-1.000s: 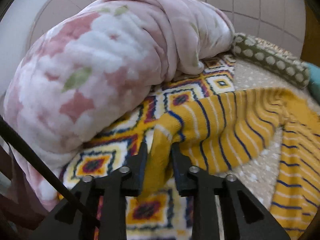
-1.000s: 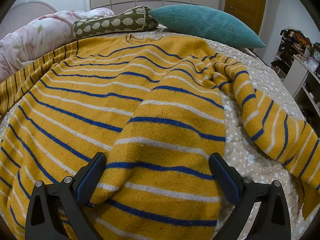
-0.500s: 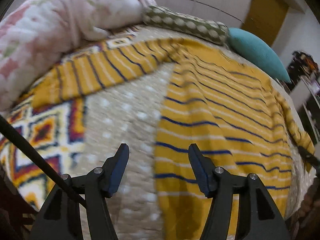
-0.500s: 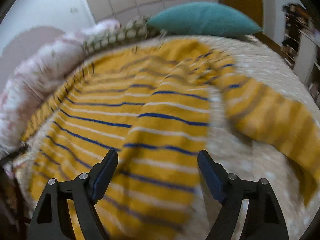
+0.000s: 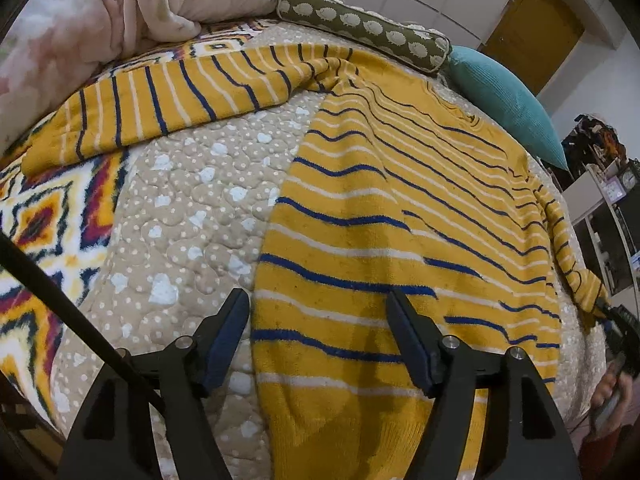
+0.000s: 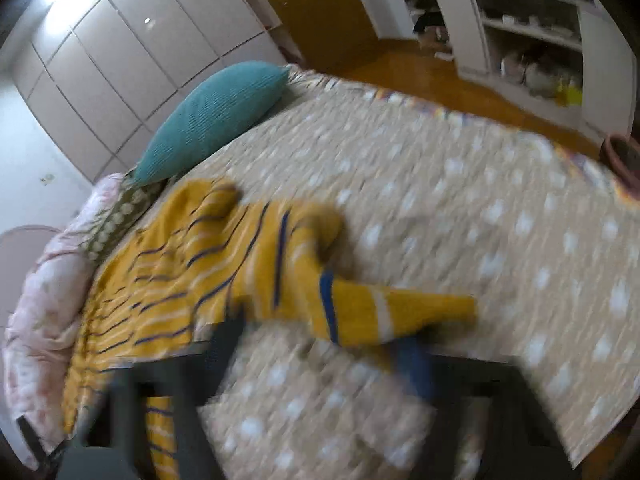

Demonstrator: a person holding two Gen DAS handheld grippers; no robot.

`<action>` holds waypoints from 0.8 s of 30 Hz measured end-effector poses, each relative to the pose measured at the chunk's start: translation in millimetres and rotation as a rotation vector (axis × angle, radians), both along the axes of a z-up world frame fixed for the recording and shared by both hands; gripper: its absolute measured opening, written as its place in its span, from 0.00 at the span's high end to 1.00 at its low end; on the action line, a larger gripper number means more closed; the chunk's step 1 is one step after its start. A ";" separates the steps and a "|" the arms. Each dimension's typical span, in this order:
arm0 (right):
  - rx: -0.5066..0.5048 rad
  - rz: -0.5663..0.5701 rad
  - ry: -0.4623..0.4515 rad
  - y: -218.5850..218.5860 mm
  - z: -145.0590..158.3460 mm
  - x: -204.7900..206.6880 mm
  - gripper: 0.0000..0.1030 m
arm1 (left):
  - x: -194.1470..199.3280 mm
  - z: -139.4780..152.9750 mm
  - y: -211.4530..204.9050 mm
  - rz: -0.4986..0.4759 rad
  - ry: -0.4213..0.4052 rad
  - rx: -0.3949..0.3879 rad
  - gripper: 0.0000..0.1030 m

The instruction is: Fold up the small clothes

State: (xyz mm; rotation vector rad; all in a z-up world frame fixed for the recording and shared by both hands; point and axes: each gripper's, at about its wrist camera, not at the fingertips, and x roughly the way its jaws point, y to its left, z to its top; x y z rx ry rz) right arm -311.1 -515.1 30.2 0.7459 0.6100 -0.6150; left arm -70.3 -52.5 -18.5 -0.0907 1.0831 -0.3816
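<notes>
A mustard sweater with blue and white stripes (image 5: 400, 208) lies spread flat on the beige dotted bedspread (image 5: 192, 208), one sleeve (image 5: 168, 96) stretched out to the left. My left gripper (image 5: 316, 298) hovers over the sweater's lower left hem. Its jaws are opening, with nothing pinched and the left finger over bare quilt. The right wrist view is smeared by motion. There my right gripper (image 6: 322, 336) is closing, its jaws still apart. The other sleeve's cuff (image 6: 420, 312) lies across the fingertips, by the right finger (image 6: 416, 364). I cannot see the pads pressing on it.
A pink floral duvet (image 5: 120, 12) is heaped at the back left on a patterned fleece blanket (image 5: 44, 220). A spotted olive bolster (image 5: 360, 28) and a teal pillow (image 5: 504, 100) line the head of the bed. White shelves (image 6: 528, 40) and wooden floor lie beyond the bed's right edge.
My left gripper let go of the left sleeve, opened and swung right to the hem. My right gripper left the sweater's body, rolled and moved fast to the right sleeve's cuff.
</notes>
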 end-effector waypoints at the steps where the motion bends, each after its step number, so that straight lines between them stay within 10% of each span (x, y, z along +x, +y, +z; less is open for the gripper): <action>1: -0.015 0.000 0.026 -10.1 4.3 3.3 0.75 | -0.8 2.5 1.6 0.001 -0.007 -0.006 0.32; 7: -0.408 -0.250 0.275 -49.9 53.2 -4.9 0.72 | 2.7 12.9 13.2 0.008 -0.025 -0.049 0.32; 11: -0.194 -0.104 0.177 -45.5 45.9 -21.5 0.48 | 2.1 2.0 10.2 -0.028 0.000 -0.048 0.31; 17: 0.153 0.449 0.036 76.3 -6.0 4.3 0.42 | -9.7 -0.6 -9.7 -0.123 -0.016 -0.023 0.30; 21: 0.105 0.599 0.105 143.5 -24.0 20.3 0.29 | -9.8 -2.6 -13.3 -0.121 -0.019 -0.006 0.31; 24: 0.019 0.635 0.131 169.3 -16.8 24.6 0.24 | -5.7 -2.6 -13.6 -0.101 -0.003 0.022 0.72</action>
